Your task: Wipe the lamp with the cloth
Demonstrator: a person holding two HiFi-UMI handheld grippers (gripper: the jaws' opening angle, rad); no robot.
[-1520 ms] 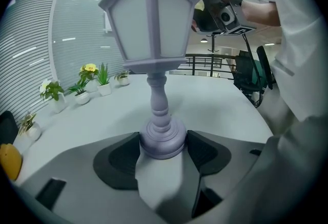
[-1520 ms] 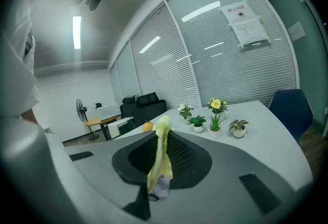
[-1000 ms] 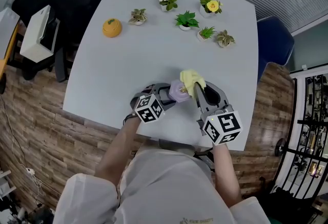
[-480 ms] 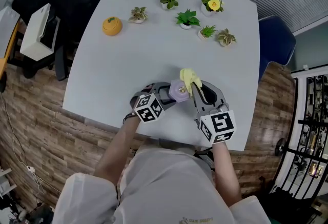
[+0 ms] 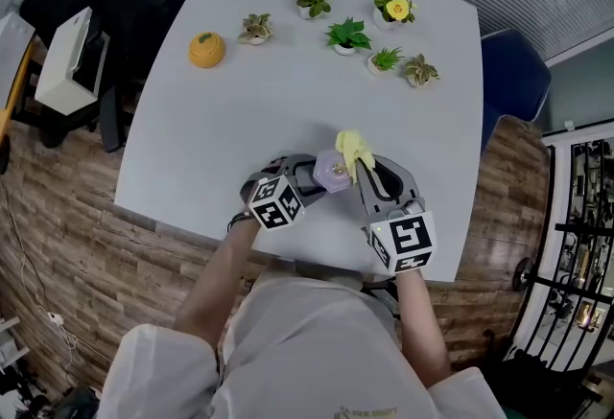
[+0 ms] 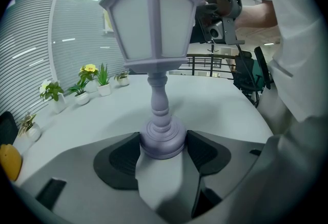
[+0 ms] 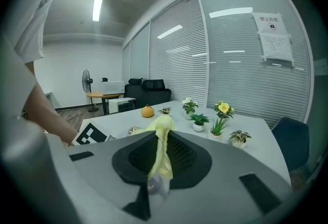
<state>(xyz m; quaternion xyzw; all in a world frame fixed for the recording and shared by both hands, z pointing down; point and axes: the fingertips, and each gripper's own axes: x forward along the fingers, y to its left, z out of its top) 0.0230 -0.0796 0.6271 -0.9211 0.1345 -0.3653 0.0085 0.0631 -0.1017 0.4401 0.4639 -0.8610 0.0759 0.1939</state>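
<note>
A small lavender lantern-shaped lamp [image 5: 333,172] stands upright near the person's edge of the pale grey worktop [image 5: 288,96]. The left hand-held gripper [image 5: 318,181] holds it low down. In the left gripper view, that hand-held gripper [image 6: 163,154] has its jaws drawn in against either side of the round foot of the lamp [image 6: 152,33], with the dark pads touching it.

The right hand-held gripper [image 5: 365,172] has its jaws pressed together on a soft yellow cloth [image 5: 351,147]. In the right gripper view the cloth [image 7: 163,133] stands up in a thin fold between the pads of that hand-held gripper [image 7: 161,159], and its free end pokes past the tips.

From the head view the cloth sits against the far right side of the lamp's top. In the left gripper view the right hand-held gripper [image 6: 218,2] is close against the shade's right side. Whether the cloth actually presses on the shade there is hard to tell, since the shade hides the contact.

I judge the wiping to be under way at the top of the lamp. No picture shows how much of the shade has been covered. The stem and the foot look like what is left, and the foot cannot be reached while it is clamped.

The row of little potted plants [image 5: 343,35] and the orange pumpkin-shaped ornament [image 5: 206,50] stand well apart at the far side.
</note>
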